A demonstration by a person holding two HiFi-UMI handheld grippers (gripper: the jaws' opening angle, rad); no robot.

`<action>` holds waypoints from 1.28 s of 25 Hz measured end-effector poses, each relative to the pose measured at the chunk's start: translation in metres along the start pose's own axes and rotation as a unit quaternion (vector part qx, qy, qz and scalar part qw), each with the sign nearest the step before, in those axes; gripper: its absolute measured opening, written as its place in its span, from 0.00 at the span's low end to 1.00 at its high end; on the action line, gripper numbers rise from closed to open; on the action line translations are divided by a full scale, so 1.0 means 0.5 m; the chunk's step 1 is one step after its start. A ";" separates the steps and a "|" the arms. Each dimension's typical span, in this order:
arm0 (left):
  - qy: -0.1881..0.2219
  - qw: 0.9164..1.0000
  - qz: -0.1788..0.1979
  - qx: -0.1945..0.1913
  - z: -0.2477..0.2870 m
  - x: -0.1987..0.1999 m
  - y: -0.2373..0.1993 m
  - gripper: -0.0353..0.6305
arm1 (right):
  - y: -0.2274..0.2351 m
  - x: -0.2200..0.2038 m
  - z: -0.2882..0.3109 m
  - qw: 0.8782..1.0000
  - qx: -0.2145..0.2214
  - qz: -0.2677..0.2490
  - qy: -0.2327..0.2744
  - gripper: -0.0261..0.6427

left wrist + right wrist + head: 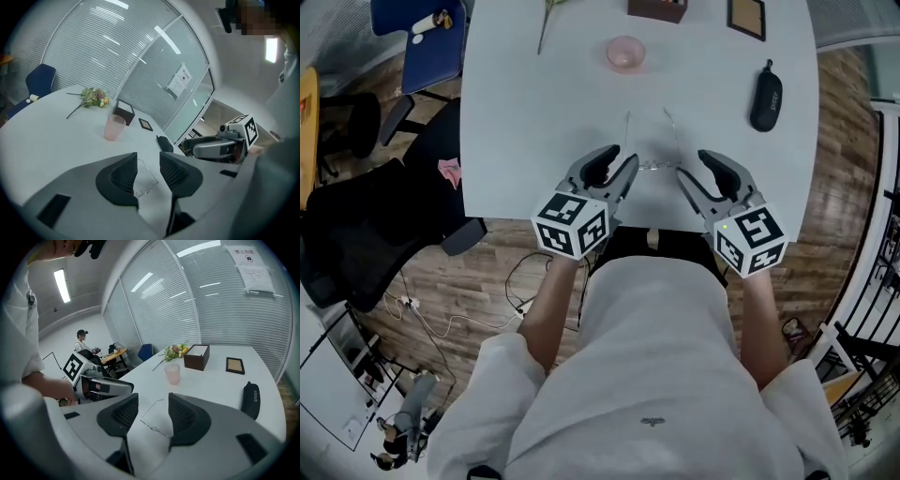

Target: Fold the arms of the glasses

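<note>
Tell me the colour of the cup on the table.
Pale, translucent pink. The cup shows best in the right gripper view, in front of the flowers.

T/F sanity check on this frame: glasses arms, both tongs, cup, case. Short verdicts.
1. The glasses have both arms folded. False: both arms stand open, with the glasses lying on the table.
2. The left tongs and right tongs are open, clamping nothing. True.
3. The pink cup lies tipped over. False: it stands upright.
4. The black case lies on the table, on the right tongs' side of the glasses. True.
</note>
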State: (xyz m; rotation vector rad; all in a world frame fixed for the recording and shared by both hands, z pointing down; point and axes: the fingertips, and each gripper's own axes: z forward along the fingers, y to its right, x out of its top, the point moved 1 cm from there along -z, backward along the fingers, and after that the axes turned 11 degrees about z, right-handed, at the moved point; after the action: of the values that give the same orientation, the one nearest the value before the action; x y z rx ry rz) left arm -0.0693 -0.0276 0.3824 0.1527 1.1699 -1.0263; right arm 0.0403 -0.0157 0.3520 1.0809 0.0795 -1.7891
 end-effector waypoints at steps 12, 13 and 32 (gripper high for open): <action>-0.043 0.999 -0.005 -0.011 0.006 -0.089 -0.009 0.27 | 0.035 -0.076 0.038 0.999 0.014 0.037 -0.021 0.33; -0.047 0.999 -0.007 -0.013 0.008 -0.095 -0.009 0.27 | 0.039 -0.084 0.042 0.999 0.016 0.045 -0.022 0.33; -0.088 0.995 0.030 -0.019 0.036 -0.194 -0.019 0.33 | 0.095 -0.186 0.080 0.997 0.008 0.034 -0.067 0.39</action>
State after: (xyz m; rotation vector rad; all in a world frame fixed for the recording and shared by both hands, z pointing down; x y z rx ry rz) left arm -0.0657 0.0133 0.4728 0.0646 1.0180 -0.9443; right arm 0.0608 0.0070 0.4596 0.9614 -0.0508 -1.7984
